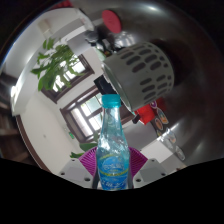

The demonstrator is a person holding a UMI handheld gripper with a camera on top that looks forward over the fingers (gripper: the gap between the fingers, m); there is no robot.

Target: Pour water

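A clear plastic water bottle (112, 150) with a teal cap and a blue label stands upright between my fingers. My gripper (112, 163) is shut on the bottle, with a magenta pad (90, 160) pressed against each side of its body. The view is tilted, and the bottle is held up off any surface. Just beyond the cap hangs a grey perforated basket or shade (140, 68). No cup or glass shows.
A leafy green plant (55, 65) stands to the left by a pale wall. A dark-framed window or shelf (85, 108) lies behind the bottle. Red objects (150, 115) sit to the right, under the grey basket.
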